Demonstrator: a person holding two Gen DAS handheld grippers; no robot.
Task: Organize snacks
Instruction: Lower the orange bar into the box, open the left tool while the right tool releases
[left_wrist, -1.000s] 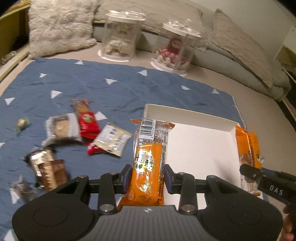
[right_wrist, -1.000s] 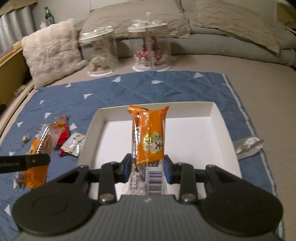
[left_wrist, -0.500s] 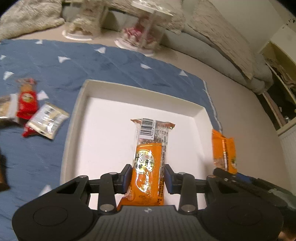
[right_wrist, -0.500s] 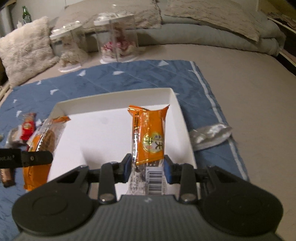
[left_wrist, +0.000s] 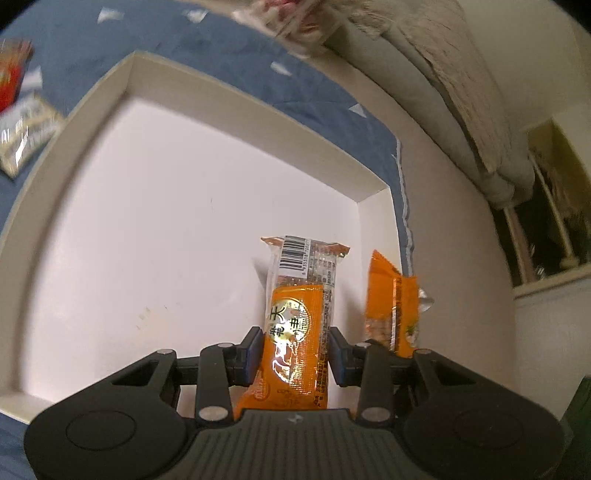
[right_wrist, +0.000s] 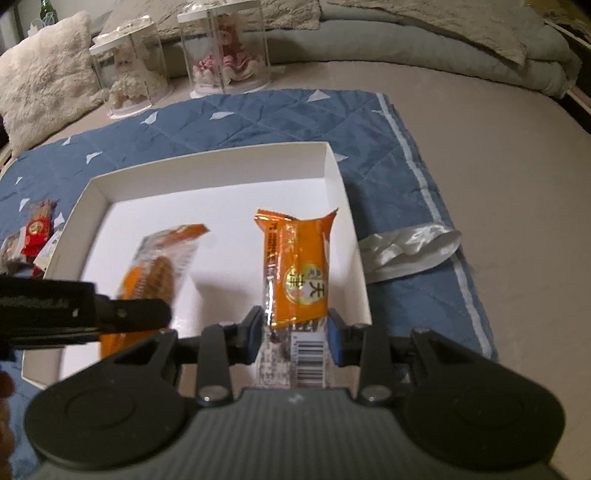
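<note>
A white open box (left_wrist: 236, 92) lies on the blue blanket; it also shows in the right wrist view (right_wrist: 218, 162). My left gripper (left_wrist: 297, 350) is shut on an orange snack pack (left_wrist: 299, 314), held low over the box's near right part. My right gripper (right_wrist: 291, 334) is shut on a second orange snack pack (right_wrist: 297, 273), held over the box's right side. In the left wrist view the second pack (left_wrist: 393, 306) stands just right of mine. In the right wrist view the left gripper's pack (right_wrist: 159, 266) hangs over the box at the left.
Loose snack packs lie on the blanket left of the box (right_wrist: 35, 229) (left_wrist: 22, 136). A silver wrapper (right_wrist: 410, 251) lies right of the box. Two clear display cases (right_wrist: 229, 48) and a fluffy pillow (right_wrist: 40, 74) stand at the back. The blanket edge (right_wrist: 432, 206) runs along the right.
Both grippers moved in over the box with their packs. The left gripper dropped low and swung right, so the box floor now fills its view.
</note>
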